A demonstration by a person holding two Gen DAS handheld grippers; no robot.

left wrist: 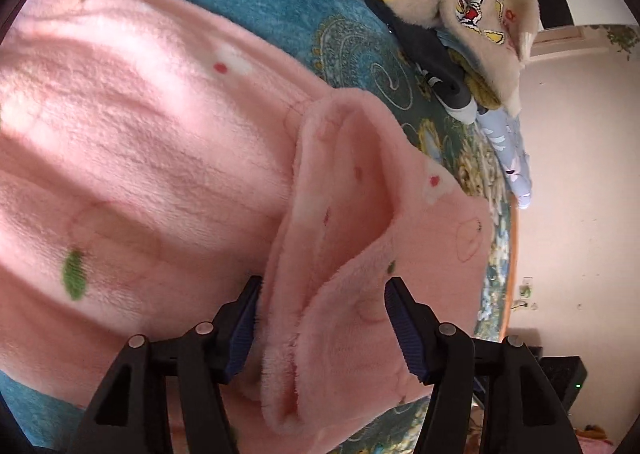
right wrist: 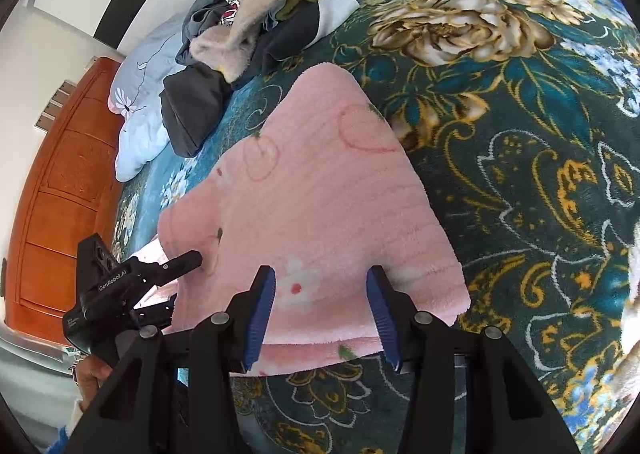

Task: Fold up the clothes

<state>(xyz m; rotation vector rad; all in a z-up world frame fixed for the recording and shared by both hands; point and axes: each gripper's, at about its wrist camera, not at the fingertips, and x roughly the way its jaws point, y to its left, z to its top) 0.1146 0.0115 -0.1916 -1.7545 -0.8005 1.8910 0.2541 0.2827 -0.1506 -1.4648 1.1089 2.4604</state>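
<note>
A: Pink fleece garment [right wrist: 320,190] lies flat on the floral bedspread [right wrist: 520,158], white flowers and red dots printed on it. In the right wrist view its long axis runs from the near bed edge up toward the clothes pile, narrowing to a blunt corner at the far end.

B: And from the left wrist view?

A: A rolled cuff [left wrist: 340,222] of the same garment – a tube of doubled fleece – points toward the camera and ends between the fingers of the left gripper [left wrist: 322,330]. The left pad touches the fold; the right pad [left wrist: 404,330] stands clear of it. Jaws apart, nothing clamped.

B: Right gripper [right wrist: 320,314]?

A: Jaws apart as well, hovering above the near hem. Fleece shows between the blue pads; I cannot tell whether the tips touch it.

B: Any writing?

A: "GenRobot.AI" in white on the black body of the left gripper, seen in the right wrist view. A smaller label below it is unreadable.

B: Surroundings?

A: Pile of unfolded clothes [right wrist: 256,14] beyond the garment – beige fleece with a cartoon print, dark grey items, an olive piece. Pale blue quilt [right wrist: 140,102] beside the pile, orange wooden headboard [right wrist: 60,194] behind. Nothing lies on the garment itself.
</note>
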